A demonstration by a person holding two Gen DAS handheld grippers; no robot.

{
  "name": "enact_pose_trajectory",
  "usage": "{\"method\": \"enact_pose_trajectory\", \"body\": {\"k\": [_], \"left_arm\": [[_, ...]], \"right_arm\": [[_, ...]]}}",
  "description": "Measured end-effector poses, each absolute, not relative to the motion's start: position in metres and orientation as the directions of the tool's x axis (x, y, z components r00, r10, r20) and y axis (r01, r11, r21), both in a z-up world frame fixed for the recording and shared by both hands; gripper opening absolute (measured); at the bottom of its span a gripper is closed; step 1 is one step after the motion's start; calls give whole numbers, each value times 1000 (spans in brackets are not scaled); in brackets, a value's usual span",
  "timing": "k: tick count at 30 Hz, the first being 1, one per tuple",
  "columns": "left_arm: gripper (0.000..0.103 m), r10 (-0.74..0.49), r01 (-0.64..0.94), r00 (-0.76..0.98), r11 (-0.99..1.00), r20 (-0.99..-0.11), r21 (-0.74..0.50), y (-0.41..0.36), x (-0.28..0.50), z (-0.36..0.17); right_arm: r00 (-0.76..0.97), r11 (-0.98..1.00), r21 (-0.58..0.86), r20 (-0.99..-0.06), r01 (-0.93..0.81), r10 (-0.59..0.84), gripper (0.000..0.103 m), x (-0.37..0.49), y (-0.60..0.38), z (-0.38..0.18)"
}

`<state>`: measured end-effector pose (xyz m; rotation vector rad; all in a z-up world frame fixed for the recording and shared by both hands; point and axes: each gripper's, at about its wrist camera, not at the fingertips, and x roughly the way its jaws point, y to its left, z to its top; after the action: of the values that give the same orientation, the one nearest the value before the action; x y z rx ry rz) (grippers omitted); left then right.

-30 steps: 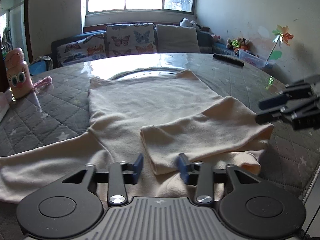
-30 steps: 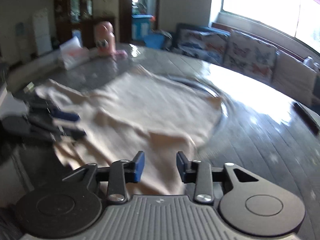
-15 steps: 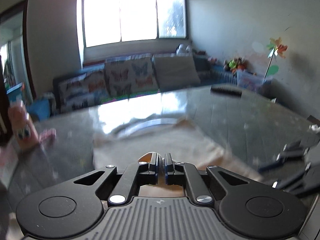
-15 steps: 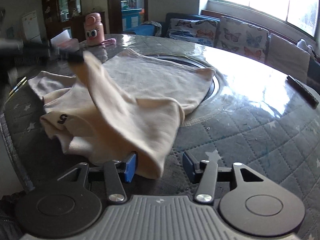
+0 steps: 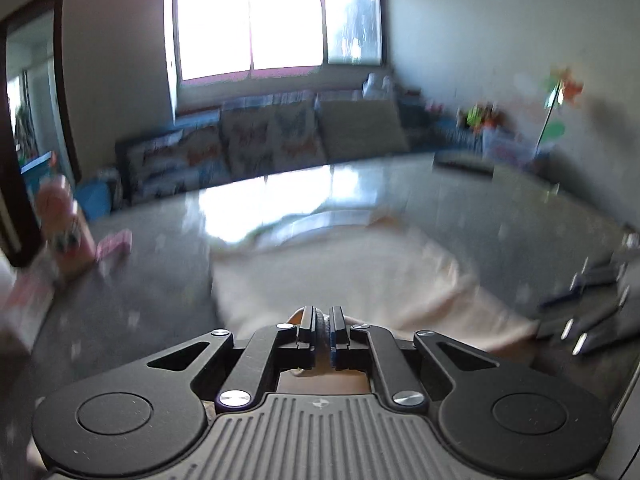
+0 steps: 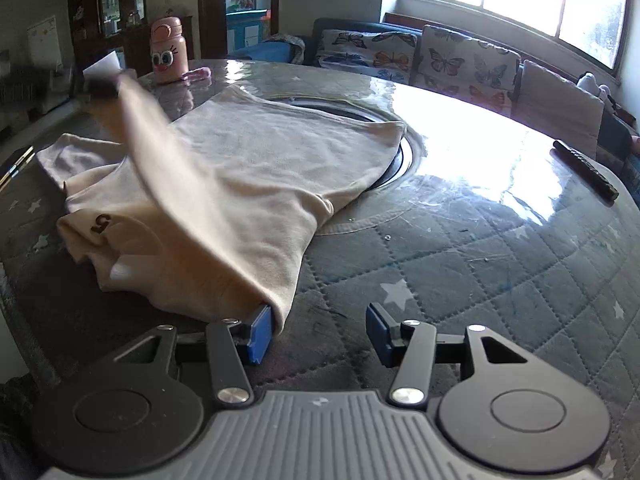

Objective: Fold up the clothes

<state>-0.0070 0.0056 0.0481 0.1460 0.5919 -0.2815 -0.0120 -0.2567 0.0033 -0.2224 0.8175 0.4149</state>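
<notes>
Pinching a fold of the cream shirt [image 6: 248,184], the left gripper [image 5: 321,334] has its jaws clamped on the cloth and lifts a strip of it above the table [image 6: 500,264]. Ahead of the right gripper [image 6: 316,332] the shirt lies spread; its near edge drapes against the left pad, yet those jaws stand apart, gripping nothing. Beyond the shirt stands a pink bottle [image 6: 169,50].

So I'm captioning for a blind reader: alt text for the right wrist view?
A cream shirt lies on a quilted grey table, one fold lifted up to the left. The right gripper is open at its near edge.
</notes>
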Motion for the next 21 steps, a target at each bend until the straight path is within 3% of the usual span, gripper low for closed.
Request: {"method": "enact_pose_trajectory", "body": {"k": [3,7,14,21], "left_arm": [[11,-185,285,771,956,-610,70,15,-12,28],[11,-183,251,788,967,-589,36,26,-15,32],[11,-261,305,764,952,-590,-26,11,-6,26],[11,-255,290,712,955,-654,-56,13,-3,-4]], "right_arm": [[579,882,-6,-756,-472,305,51,-12,-257,10],[573,867,35,-737,-497,358,46,-8,-254,25],[602,863,62,-692,-501,399,27,25,-231,32],[602,876,60,-704,-479,378,24,58,-216,6]]}}
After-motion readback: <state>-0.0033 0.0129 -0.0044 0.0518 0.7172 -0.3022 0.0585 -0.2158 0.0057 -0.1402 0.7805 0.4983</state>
